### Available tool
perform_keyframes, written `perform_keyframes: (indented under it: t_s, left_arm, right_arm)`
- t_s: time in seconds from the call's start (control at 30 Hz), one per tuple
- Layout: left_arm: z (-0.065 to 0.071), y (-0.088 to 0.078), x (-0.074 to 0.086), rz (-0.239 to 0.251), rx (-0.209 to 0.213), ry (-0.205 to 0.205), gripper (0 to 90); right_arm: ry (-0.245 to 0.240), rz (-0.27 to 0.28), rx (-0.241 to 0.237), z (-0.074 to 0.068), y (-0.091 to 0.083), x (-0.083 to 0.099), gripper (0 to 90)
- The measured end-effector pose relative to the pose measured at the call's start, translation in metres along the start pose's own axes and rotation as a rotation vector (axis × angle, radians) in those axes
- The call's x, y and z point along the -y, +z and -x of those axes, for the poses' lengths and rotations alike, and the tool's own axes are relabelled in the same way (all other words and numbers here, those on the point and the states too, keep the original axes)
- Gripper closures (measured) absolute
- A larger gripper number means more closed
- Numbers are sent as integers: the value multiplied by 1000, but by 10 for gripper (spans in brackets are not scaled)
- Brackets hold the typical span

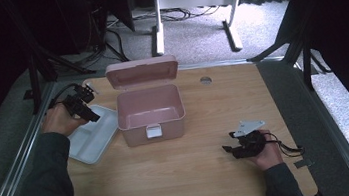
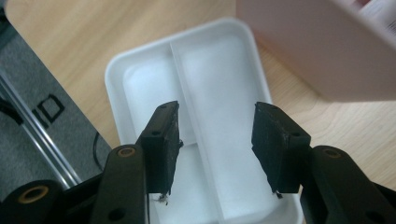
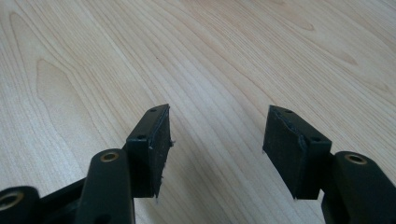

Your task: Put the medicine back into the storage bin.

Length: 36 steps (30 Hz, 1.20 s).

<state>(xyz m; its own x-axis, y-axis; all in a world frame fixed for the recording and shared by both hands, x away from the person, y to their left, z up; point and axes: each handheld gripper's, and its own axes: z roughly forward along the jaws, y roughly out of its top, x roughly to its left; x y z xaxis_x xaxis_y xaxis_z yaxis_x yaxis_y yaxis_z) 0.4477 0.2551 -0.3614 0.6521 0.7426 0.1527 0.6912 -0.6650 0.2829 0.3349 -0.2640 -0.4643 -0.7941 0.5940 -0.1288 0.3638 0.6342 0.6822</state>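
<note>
A pink box [image 1: 150, 113] stands mid-table with its lid [image 1: 142, 71] swung up and back; its inside looks bare. Left of it lies a white divided tray [image 1: 92, 141]. My left gripper [image 1: 91, 114] hovers over the tray's far end, open. In the left gripper view the open gripper [image 2: 215, 116] has nothing between its jaws, with the tray [image 2: 140, 79] and its dividing ridge below and the pink box [image 2: 317, 46] at upper right. My right gripper [image 1: 226, 148] rests low at the right front, pointing left. It stands open [image 3: 217, 116] over bare wood.
The wooden table [image 1: 197, 176] has a round cable hole [image 1: 205, 80] behind the box. Grey metal rails run along its left and right sides. On the carpet beyond the far edge stand a white desk frame [image 1: 191, 5] and black stands with cables.
</note>
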Motion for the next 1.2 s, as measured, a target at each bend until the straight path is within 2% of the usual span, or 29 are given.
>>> perform_keyframes:
  t_s: [0.2, 0.3, 0.47, 0.57, 0.63, 0.7, 0.8, 0.97, 1.2]
  left_arm:
    - [-1, 21, 2, -47, 11, -33, 562]
    - [-3, 33, 3, -91, 11, -35, 603]
    - [-6, 49, 6, -146, 41, -89, 646]
    - [-9, 55, 8, -171, 40, -99, 665]
    - [-9, 59, 10, -179, 52, -115, 681]
    - [-10, 60, 11, -185, 43, -115, 685]
    - [-12, 64, 15, -181, 36, -140, 704]
    - [-13, 73, 20, -205, 42, -149, 725]
    - [-14, 79, 21, -194, 41, -165, 731]
  right_arm:
    - [-1, -1, 1, 0, 0, 0, 406]
    - [-1, -1, 0, 0, 0, 0, 405]
    - [-2, 0, 0, 0, 0, 0, 405]
    - [-2, -1, -1, 0, 0, 0, 405]
    - [-3, -1, 0, 0, 0, 0, 405]
    - [-2, -1, 0, 0, 0, 0, 405]
    - [-2, 0, 0, 0, 0, 0, 405]
    - [-7, -2, -1, 0, 0, 0, 405]
    - [-6, -3, -3, 0, 1, 0, 404]
